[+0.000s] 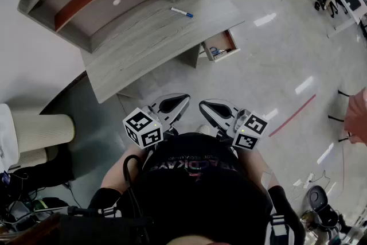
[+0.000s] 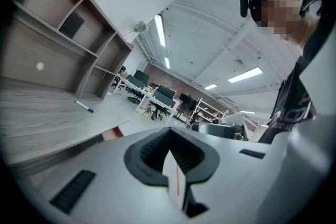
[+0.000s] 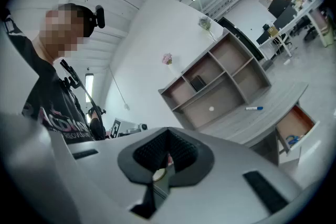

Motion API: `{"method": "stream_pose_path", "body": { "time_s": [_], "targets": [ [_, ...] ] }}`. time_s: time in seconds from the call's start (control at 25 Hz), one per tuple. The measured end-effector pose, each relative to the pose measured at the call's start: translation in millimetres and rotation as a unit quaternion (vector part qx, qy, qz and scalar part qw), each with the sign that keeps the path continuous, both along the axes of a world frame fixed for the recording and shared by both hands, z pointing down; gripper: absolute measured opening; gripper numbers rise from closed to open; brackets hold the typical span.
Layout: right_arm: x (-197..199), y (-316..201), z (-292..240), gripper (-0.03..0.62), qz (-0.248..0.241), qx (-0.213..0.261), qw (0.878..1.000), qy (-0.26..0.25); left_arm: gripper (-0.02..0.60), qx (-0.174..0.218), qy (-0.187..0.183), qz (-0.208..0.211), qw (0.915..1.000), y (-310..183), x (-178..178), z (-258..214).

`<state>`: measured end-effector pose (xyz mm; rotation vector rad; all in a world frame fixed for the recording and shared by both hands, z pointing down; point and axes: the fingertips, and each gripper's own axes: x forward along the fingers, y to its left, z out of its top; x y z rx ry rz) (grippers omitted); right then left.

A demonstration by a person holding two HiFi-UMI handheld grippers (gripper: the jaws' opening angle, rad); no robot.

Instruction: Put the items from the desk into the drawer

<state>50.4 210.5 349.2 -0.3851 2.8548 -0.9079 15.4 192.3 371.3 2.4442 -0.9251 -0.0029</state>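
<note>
Ok, left gripper [image 1: 184, 99] and right gripper [image 1: 203, 105] are both closed on nothing, ribbed black jaws meeting. Slim blue-capped marker [image 1: 182, 12] lies on grey woodgrain desk [image 1: 143, 43]; boxy wooden drawer [image 1: 225, 40] stands open.

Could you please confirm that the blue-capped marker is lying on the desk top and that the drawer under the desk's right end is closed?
Not quite: the drawer is open, not closed. The head view shows it pulled out with something blue lying inside. The marker does lie on the desk top.
</note>
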Motion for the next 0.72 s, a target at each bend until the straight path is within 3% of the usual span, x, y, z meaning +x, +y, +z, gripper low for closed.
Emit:
{"method": "stream_pose_path", "body": {
  "time_s": [0.72],
  "targets": [
    [-2.5,-6.2,-4.9,0.018,-0.003,0.017,1.0,-0.007,0.011,-0.001,-0.008,0.003,1.0,-6.9,-1.2,0.8]
  ]
}}
